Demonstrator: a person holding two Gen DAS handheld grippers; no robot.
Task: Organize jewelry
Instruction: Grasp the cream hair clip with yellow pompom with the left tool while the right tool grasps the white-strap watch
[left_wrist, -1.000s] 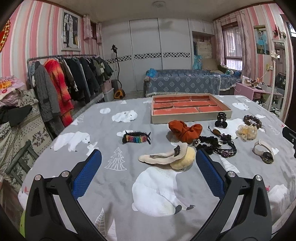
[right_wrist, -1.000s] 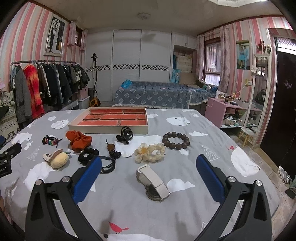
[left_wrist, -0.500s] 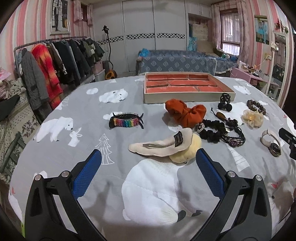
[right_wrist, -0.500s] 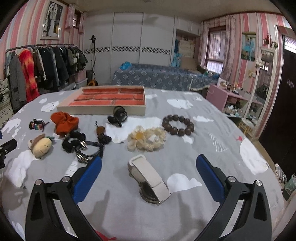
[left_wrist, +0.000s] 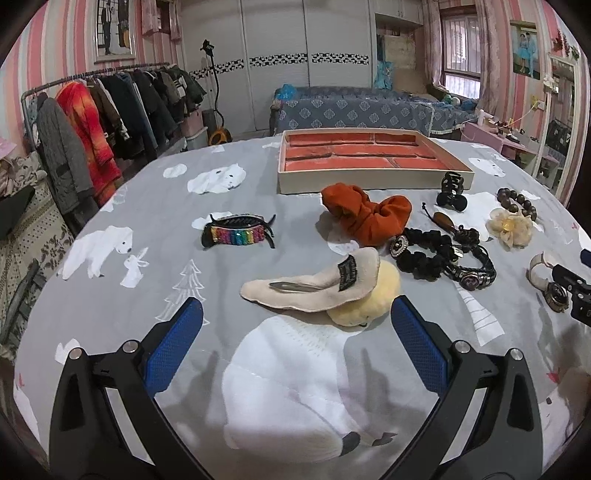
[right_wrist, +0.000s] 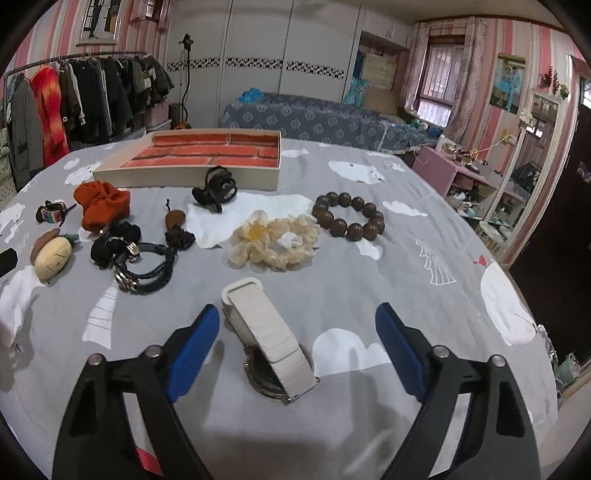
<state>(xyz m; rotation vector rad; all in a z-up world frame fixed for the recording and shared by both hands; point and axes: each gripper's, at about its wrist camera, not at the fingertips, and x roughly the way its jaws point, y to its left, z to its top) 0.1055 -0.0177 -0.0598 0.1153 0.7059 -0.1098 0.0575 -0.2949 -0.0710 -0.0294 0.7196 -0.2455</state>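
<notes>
Right gripper (right_wrist: 295, 332) closing, blue fingers (right_wrist: 192, 343) still apart astride the white-strapped watch (right_wrist: 267, 338) lying on the grey sheet (right_wrist: 406, 280), untouched; best squeezed across the strap, then carried to the tray (right_wrist: 192, 173); left gripper (left_wrist: 295, 350) wide, empty.

The left gripper (left_wrist: 295, 332) hangs wide open over the grey bedspread (left_wrist: 147, 206), nothing between its blue pads (left_wrist: 173, 347). Just ahead lies a beige plush hair clip (left_wrist: 314, 288); beyond it an orange scrunchie (left_wrist: 365, 214), a rainbow claw clip (left_wrist: 238, 234) and the red-lined tray (left_wrist: 369, 177).
</notes>
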